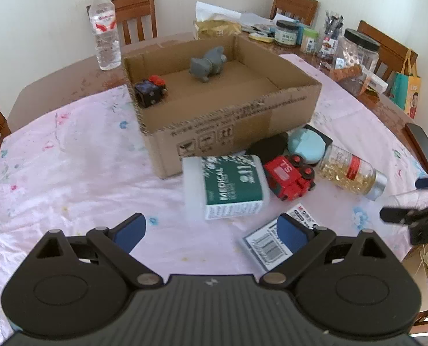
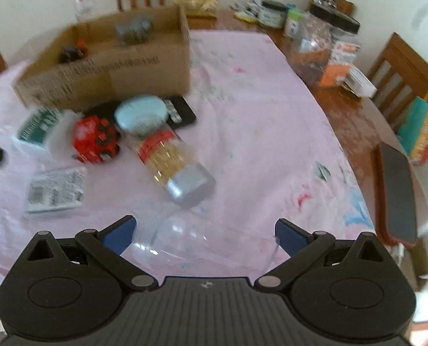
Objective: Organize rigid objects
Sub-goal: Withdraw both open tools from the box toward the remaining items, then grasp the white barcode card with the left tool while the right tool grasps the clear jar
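An open cardboard box stands on the pink cloth and holds a grey toy animal and a dark cube toy. In front of it lie a green-and-white medical box, a red toy truck, a light blue round case, a capsule bottle on its side and a barcode packet. My left gripper is open and empty above the cloth. My right gripper is open; a clear plastic object lies between its fingers.
A water bottle stands behind the box. Jars, cups and packets crowd the far right of the wooden table. Chairs surround the table. A dark phone lies at the right edge, a colourful bag beyond it.
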Motion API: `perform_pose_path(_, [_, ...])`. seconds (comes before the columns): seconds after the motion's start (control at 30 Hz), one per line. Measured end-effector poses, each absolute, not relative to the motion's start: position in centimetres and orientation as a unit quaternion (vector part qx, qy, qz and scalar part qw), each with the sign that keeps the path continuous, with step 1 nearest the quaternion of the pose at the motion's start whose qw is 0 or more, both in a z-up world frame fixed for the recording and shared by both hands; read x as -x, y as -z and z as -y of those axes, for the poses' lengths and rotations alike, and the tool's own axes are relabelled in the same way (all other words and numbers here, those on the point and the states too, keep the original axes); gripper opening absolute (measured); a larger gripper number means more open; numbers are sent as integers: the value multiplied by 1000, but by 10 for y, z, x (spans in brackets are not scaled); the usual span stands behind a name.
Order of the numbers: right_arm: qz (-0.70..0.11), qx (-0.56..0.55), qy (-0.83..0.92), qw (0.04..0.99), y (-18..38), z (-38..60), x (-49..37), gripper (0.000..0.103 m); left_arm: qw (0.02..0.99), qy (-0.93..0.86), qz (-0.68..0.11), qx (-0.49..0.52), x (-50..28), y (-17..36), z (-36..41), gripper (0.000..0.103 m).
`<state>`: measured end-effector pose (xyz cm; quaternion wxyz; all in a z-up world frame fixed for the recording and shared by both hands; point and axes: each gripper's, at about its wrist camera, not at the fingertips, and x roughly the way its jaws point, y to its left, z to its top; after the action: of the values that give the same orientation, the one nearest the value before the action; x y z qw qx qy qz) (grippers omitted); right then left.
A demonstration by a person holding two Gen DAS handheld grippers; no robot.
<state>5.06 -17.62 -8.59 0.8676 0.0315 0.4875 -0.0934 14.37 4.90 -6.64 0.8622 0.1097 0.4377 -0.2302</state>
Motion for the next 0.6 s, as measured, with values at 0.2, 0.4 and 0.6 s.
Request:
perform_pose_path(0.2, [-522,-36,86,848,73,191,-46,103,859,236,-440,-112,-143,68,-40,97])
perform_pose_path(0.4, [-557,-91,80,821,90,197,-41,103,855,241,-445,-112,-150,72,-42,97])
perform_pose_path(0.6, [-545,-83,59,832,101,175,-63,103,849,247,-453,-120,-151,76,-44,97])
